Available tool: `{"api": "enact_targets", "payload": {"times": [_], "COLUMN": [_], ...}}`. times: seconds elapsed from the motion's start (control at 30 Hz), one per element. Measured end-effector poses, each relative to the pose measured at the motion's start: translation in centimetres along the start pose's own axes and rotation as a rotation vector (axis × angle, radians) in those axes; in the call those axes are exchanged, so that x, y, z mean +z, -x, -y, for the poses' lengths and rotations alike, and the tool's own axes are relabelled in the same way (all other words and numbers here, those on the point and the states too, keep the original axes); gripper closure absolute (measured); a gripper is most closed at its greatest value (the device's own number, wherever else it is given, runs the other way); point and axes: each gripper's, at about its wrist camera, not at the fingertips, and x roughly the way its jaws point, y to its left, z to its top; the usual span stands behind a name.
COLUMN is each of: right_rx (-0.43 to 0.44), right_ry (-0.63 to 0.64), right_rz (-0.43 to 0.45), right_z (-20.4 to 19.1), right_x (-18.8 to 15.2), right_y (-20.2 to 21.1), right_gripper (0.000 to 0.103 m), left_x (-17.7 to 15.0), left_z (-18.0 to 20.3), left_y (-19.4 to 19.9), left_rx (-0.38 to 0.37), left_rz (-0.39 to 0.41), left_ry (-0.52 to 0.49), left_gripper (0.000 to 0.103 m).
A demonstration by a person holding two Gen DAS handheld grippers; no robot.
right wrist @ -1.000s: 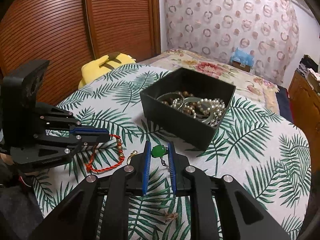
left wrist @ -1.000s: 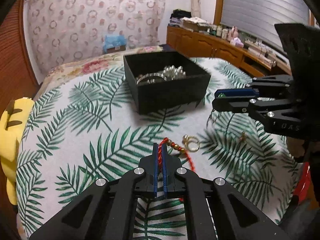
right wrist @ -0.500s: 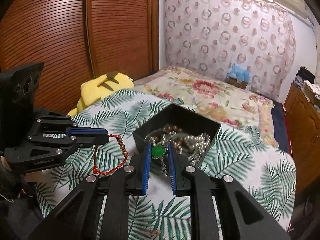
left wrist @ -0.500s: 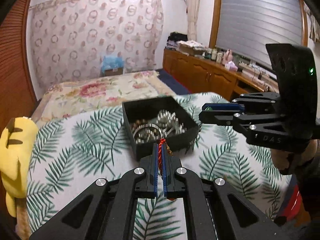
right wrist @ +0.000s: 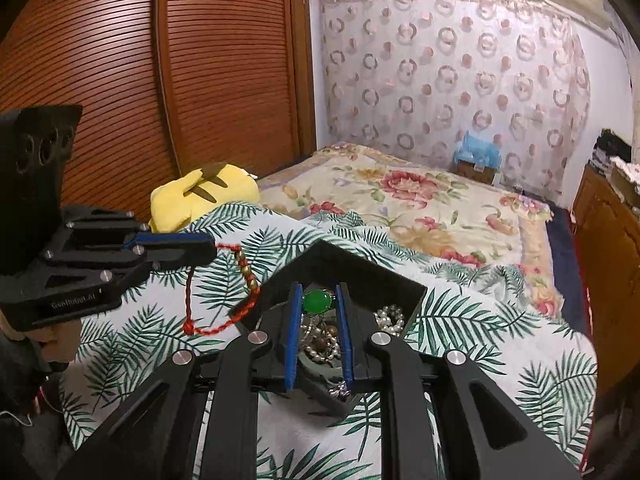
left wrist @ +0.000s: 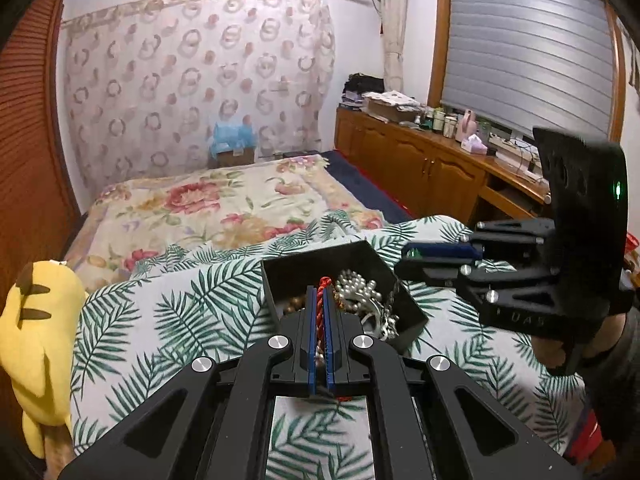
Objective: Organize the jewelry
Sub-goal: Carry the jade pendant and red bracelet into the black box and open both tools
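A: While both pieces hang above the black box, what are you holding?

B: Your left hand-held gripper is pinched tight on the red cord bracelet, which dangles just beside the box's near corner. Your right hand-held gripper is clamped on the green stone pendant, over the box's open top.

A: How will they handle?

B: Likely light. The cord is limp and will swing; grip it mid-strand. The stone looks smooth and slippery; hold its sides, since its fine chain could snag the pearls.
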Motion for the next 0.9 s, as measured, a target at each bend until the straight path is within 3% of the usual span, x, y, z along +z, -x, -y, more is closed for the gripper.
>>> {"api": "enact_targets", "payload": {"times": [0.37,0.5,0.87,0.9], "right_rx": [-0.003,-0.015,-0.055,-0.057], "right_ry": [-0.052,-0.061,-0.079,-0.085], "right_rz": [-0.052,-0.045,-0.045,-0.041], "right_z": [2.0,2.3,2.8,2.9], "right_x": [-1.8,-1.9,-2.8,-3.1], "right_y": [-2.5,-2.2,-0.5,-0.2], "right_gripper": [0.084,0.079,0.079,0.079], "left_x": [1.8,2.2,2.6,2.6], "left_z": [-1.3,-1.9,-2.1,-2.0], "left_y": [-4.5,-5.7,-7.5,-7.5], "left_rx": [-0.015,-0.016,-0.01,-0.012], "left_rz": [-0.044,-0.052,-0.066,-0.068], "left_ry": [0.031,0.051,0.052,0.054], "left_gripper": [0.101,0.101,0.1,0.096]}}
